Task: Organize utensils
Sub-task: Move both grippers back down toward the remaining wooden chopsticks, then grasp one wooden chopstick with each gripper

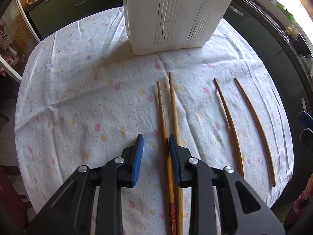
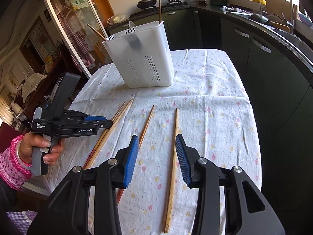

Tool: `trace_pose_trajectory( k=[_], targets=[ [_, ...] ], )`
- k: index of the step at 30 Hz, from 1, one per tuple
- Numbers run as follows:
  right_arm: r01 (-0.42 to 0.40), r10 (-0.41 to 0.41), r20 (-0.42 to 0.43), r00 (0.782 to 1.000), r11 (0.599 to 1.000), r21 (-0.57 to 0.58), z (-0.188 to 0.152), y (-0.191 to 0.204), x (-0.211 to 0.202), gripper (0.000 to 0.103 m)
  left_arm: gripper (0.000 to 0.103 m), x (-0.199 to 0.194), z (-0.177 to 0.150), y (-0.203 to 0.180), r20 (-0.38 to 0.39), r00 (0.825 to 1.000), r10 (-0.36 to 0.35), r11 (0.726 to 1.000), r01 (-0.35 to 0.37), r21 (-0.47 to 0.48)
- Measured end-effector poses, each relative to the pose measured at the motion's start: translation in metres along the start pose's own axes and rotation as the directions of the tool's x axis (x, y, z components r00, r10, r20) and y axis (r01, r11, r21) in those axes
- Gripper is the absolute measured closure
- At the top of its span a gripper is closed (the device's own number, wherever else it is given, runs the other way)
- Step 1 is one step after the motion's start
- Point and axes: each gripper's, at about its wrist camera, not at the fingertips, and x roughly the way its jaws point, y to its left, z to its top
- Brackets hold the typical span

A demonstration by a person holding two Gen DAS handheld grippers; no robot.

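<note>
**Four chopsticks on the cloth, both grippers over them**

My left gripper [image 1: 156, 159] hangs low in the left wrist view, pointing steeply down at the surface [image 1: 78, 101], which is covered by a white cloth with small flowers. Its blue pads stand apart with nothing clamped. One chopstick of the near pair [image 1: 162, 117] runs up through the gap between them; the other [image 1: 173, 105] passes under the right-hand pad. I cannot tell whether either pad touches the wood.

To the right in that view lie two more chopsticks, the ridged one [image 1: 228, 117] and the plain one [image 1: 256, 129], well apart from the pair and a little apart from each other.

My right gripper [image 2: 156, 157] sits at the bottom centre of the right wrist view, its jaws apart and empty. The plain chopstick shows in the gap, close to the right-hand pad, and the ridged one disappears behind the left-hand pad.

The white slotted utensil holder [image 2: 144, 58] stands upright at the far end of the cloth, upper centre in both views. Two sticks [image 2: 160, 9] poke up out of it.

At the left edge of the right wrist view my hand [image 2: 37, 146], in a pink patterned sleeve, grips the handle of the left gripper.
</note>
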Motion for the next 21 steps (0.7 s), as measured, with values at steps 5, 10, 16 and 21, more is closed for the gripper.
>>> trace_pose_trajectory(
  k=[5,10,16,21],
  targets=[
    [0.004,-0.005,-0.023,1.000,0.999,-0.032,0.003,0.009,0.010,0.063,0.077,-0.005,-0.013,0.005,-0.026,1.000,0.009,1.000,-0.009,0.005],
    [-0.002,-0.002,-0.079,0.997,0.999,-0.054,0.011,0.022,0.035,0.063,0.080,-0.012,-0.030,0.026,-0.041,0.999,0.023,0.999,-0.024,-0.021],
    [0.057,-0.072,-0.173,0.982,0.994,-0.090,0.027,0.035,0.086,0.063,0.081,-0.020,-0.045,0.050,-0.044,0.999,0.016,0.998,-0.019,-0.066],
    [0.118,-0.143,-0.242,0.960,0.987,-0.113,0.036,0.042,0.125,0.065,0.081,-0.031,-0.042,0.057,-0.019,1.000,-0.023,0.996,0.021,-0.086]
  ],
)
